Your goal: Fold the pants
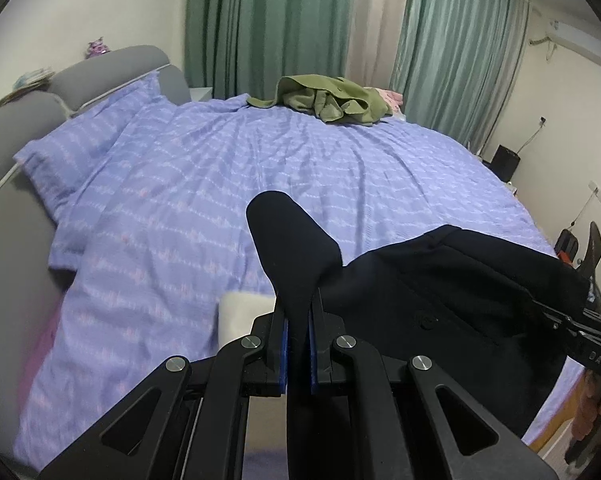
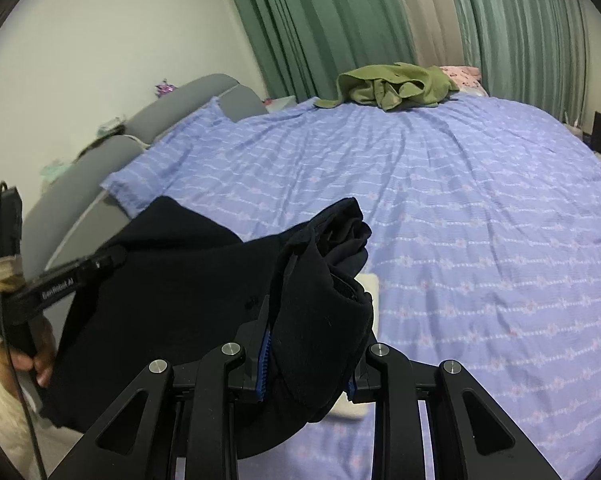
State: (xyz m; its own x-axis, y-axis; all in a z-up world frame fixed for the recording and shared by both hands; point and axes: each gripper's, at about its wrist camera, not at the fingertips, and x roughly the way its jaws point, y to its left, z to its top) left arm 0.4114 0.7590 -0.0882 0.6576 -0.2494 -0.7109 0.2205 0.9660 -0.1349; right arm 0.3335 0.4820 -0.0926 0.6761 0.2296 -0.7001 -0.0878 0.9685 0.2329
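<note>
Holding the dark pants point(image 1: 440, 280) stretched above the bed's point(image 1: 220, 160) near edge, the left tongs point(image 1: 298, 344) pinch a thin fold and the right tongs point(image 2: 306, 360) a thick bunch. By my reading, folding is hardly begun: the pants must still be laid flat and folded.

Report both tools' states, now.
Left tool: shut on a thin edge of the dark pants.
Right tool: shut on a thick bunch of the same pants.
</note>
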